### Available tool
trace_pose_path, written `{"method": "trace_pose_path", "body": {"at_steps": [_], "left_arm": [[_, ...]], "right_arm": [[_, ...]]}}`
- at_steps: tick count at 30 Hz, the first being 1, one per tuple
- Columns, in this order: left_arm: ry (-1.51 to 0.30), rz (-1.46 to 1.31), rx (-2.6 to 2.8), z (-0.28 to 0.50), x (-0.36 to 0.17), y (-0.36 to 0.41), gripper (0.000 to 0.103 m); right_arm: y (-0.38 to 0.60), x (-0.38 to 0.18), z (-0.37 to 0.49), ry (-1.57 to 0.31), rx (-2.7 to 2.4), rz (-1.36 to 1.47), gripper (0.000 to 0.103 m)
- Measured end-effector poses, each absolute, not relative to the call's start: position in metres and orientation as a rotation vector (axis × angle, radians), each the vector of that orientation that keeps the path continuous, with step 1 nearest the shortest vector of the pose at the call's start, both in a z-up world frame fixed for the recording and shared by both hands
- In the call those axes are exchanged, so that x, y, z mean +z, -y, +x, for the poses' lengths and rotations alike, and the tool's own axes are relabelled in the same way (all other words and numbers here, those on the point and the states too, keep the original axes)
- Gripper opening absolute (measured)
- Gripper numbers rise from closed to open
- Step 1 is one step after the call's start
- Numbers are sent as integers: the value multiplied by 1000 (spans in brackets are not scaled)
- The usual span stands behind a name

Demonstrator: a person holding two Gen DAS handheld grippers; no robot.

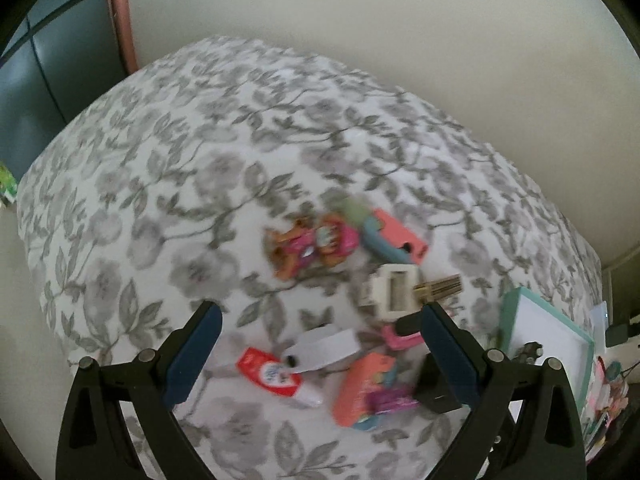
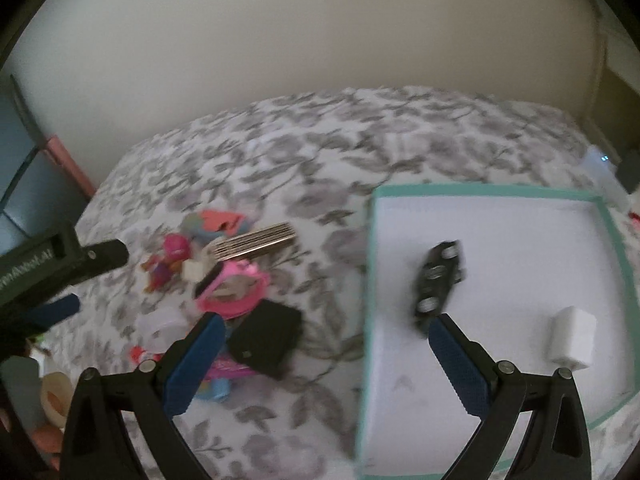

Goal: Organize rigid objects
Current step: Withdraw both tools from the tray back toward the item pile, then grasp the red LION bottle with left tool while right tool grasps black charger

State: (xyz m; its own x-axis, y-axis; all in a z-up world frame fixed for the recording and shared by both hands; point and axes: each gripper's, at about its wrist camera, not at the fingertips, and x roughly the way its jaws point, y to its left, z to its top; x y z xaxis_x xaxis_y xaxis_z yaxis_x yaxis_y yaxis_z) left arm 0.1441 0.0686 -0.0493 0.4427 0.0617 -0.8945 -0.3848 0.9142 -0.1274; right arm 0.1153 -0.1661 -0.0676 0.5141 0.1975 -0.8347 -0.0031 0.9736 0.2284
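A pile of small rigid things lies on a bed with a grey floral cover [image 1: 168, 184]: a toy figure [image 1: 308, 246], a coral case [image 1: 400, 236], a white frame [image 1: 394, 286], a red-and-white tube [image 1: 276, 376], a white tape roll [image 1: 324, 346], a coral packet [image 1: 368, 388] and a black box [image 2: 266, 338]. My left gripper [image 1: 320, 324] is open above the pile and holds nothing. My right gripper [image 2: 326, 330] is open and empty, over the left rim of a teal-edged white tray [image 2: 612, 240]. A black toy car [image 2: 438, 282] and a white block [image 2: 572, 338] lie in the tray.
A cream wall rises behind the bed. A dark cabinet [image 1: 24, 92] stands at the far left. The left gripper's arm [image 2: 60, 264] reaches in at the left of the right wrist view. Cluttered items [image 1: 608, 396] sit past the tray [image 1: 548, 336] at the bed's right edge.
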Motion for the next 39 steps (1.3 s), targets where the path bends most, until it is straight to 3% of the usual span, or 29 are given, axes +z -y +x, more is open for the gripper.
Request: {"method": "trace_pose_path", "body": {"at_steps": [6,12,39], "left_arm": [[-1122,-402,295,135,-68,-93,99],[-1175,-477,297,127,-92,-108,99],[-1297,-216,75,124,-123,-81,98]], "right_arm": [[139,-74,116,-1055,171,142,102],[122,-82,121,-1089,215,141,89],[125,-110,137,-1183,217,173,83]]}}
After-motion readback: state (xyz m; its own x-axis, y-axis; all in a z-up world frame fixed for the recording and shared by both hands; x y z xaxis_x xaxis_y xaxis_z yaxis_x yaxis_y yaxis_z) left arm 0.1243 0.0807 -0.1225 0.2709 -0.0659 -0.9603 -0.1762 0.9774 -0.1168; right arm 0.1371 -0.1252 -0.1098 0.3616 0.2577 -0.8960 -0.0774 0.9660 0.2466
